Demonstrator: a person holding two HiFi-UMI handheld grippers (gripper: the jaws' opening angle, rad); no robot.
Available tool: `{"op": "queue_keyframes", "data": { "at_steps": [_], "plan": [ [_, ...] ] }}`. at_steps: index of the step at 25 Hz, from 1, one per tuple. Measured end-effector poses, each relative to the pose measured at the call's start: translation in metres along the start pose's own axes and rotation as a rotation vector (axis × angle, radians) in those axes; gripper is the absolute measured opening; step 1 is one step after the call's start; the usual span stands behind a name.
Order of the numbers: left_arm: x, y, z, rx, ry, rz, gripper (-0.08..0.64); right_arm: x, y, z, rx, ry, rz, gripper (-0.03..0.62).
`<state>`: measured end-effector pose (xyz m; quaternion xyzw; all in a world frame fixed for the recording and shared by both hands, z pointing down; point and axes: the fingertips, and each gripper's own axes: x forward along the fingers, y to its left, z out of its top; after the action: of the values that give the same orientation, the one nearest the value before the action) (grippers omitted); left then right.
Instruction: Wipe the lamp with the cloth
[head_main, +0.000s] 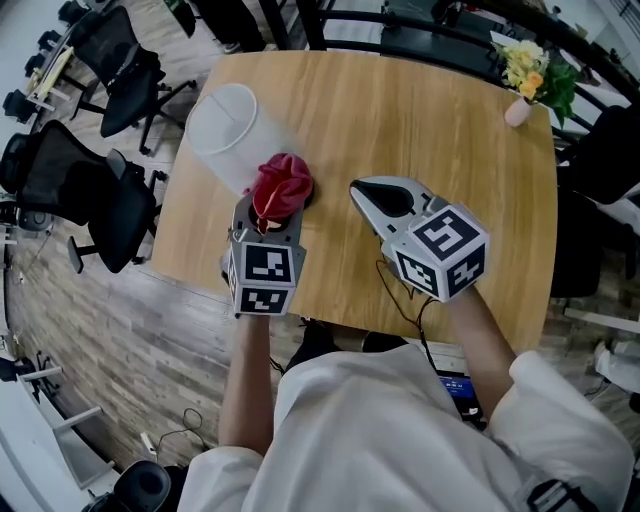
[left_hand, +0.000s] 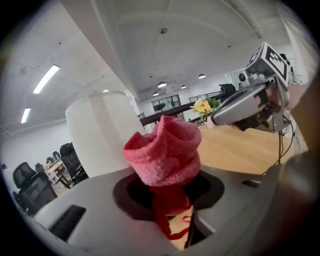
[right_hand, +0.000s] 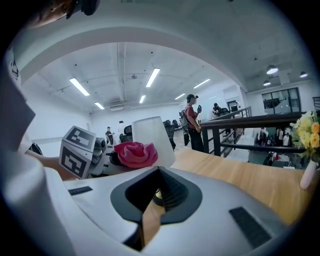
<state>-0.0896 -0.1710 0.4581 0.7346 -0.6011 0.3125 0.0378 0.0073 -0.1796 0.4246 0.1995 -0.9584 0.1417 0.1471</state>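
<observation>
Lamp (head_main: 228, 130) base hidden, cloth (head_main: 283, 183) clamped — left tool (head_main: 268, 218)

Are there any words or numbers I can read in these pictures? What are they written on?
No words, numbers or brand names can be read anywhere.
The left gripper has a cube and the right gripper a cube with black-and-white squares: these are marker patterns, not letters.
The cloth, the lamp and the table show no print.
</observation>
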Motion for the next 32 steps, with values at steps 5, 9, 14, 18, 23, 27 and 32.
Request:
{"op": "queue_keyframes", "data": {
  "at_steps": [5, 9, 14, 18, 23, 27, 32],
  "plan": [
    [0.011, -0.012, -0.022, 0.018, 0.107, -0.02, 0.181, -0.002, -0.009, -0.005, 0.019, 0.011, 0.025, 0.005],
    [0.009, -0.016, -0.009, 0.072, 0.121, -0.01, 0.181, -0.007, -0.016, -0.009, 0.038, 0.01, 0.042, 0.005],
    [-0.008, -0.007, 0.037, 0.165, 0.037, 0.086, 0.181, -0.011, -0.024, -0.004, 0.059, -0.035, 0.045, 0.005],
    [-0.021, 0.015, 0.076, 0.23, 0.008, 0.214, 0.181, -0.012, -0.027, 0.008, 0.046, -0.07, 0.051, 0.005],
    [-0.017, 0.035, 0.089, 0.298, 0.08, 0.286, 0.183, -0.006, -0.031, 0.021, 0.011, -0.086, 0.051, 0.005],
    [-0.006, 0.031, 0.085, 0.325, 0.141, 0.299, 0.181, -0.007, -0.038, 0.022, 0.01, -0.086, 0.044, 0.005],
    [0.008, 0.013, 0.064, 0.338, 0.197, 0.255, 0.181, -0.01, -0.045, 0.016, 0.011, -0.074, 0.029, 0.005]
  ]
}}
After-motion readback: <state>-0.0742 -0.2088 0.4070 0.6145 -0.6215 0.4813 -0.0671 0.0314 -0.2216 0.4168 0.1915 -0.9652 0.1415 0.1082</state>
